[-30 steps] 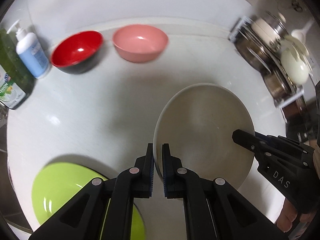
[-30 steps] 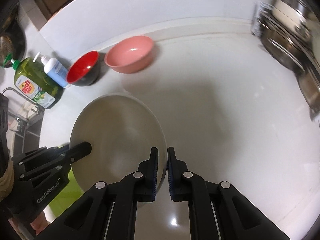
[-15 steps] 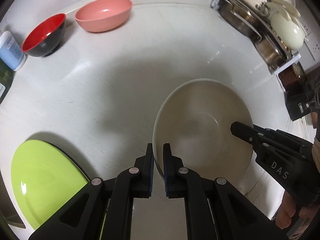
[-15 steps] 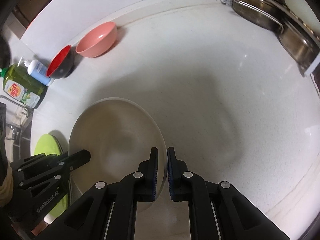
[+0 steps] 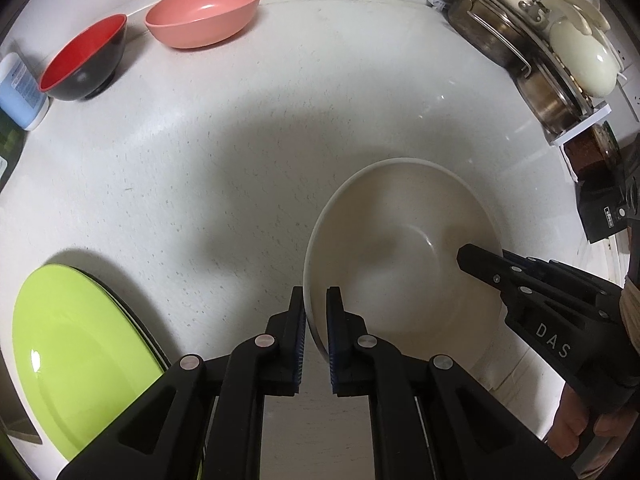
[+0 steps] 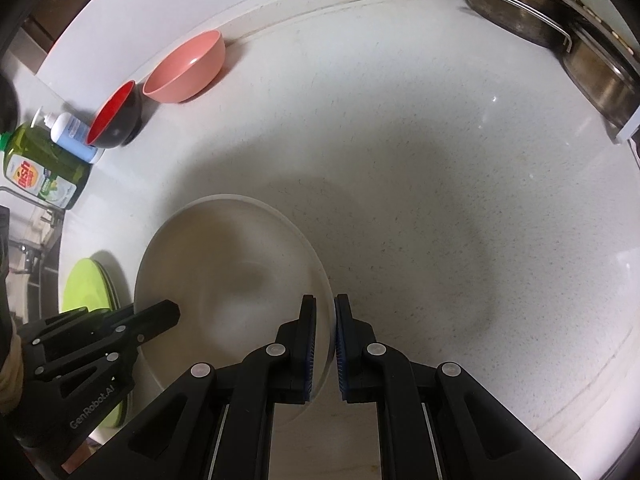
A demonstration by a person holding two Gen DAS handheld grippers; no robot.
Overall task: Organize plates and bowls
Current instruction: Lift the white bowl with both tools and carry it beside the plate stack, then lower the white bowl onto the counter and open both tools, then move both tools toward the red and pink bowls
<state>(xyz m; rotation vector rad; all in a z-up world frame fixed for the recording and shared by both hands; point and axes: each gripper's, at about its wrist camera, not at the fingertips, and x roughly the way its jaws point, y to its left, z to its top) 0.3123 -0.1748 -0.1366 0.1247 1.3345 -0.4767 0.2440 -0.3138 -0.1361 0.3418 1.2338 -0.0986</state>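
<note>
Left gripper (image 5: pixel 316 304), low centre of the left wrist view: fingers nearly closed, clamped on the near-left rim of the white bowl (image 5: pixel 404 256), one finger outside the wall, one inside. Right gripper (image 6: pixel 325 312), low centre of the right wrist view: fingers likewise narrowed onto the opposite rim of the same white bowl (image 6: pixel 228 276), one finger on each face of the wall. Both tools reaching in from the front edge of the counter (image 6: pixel 420 168), fingers pointing toward the back wall. Right gripper (image 5: pixel 480 258) also visible from the left camera, entering from the right, with fingertips of a hand (image 5: pixel 572 424) curled under its handle. Left gripper (image 6: pixel 160 314) visible from the right camera, entering from the left. White bowl near the front edge of the counter, upright; contact with the surface not discernible.

Green plate (image 5: pixel 76 360) near the front left corner, atop at least one other plate, just left of the white bowl. Pink bowl (image 5: pixel 202 14) and red bowl (image 5: pixel 82 58) side by side along the back edge, toward the left. Soap bottle (image 6: pixel 70 132) and green dish-liquid bottle (image 6: pixel 40 166) at the left end, beside the red bowl. Rack of metal pots (image 5: pixel 524 44) at the back right corner.
</note>
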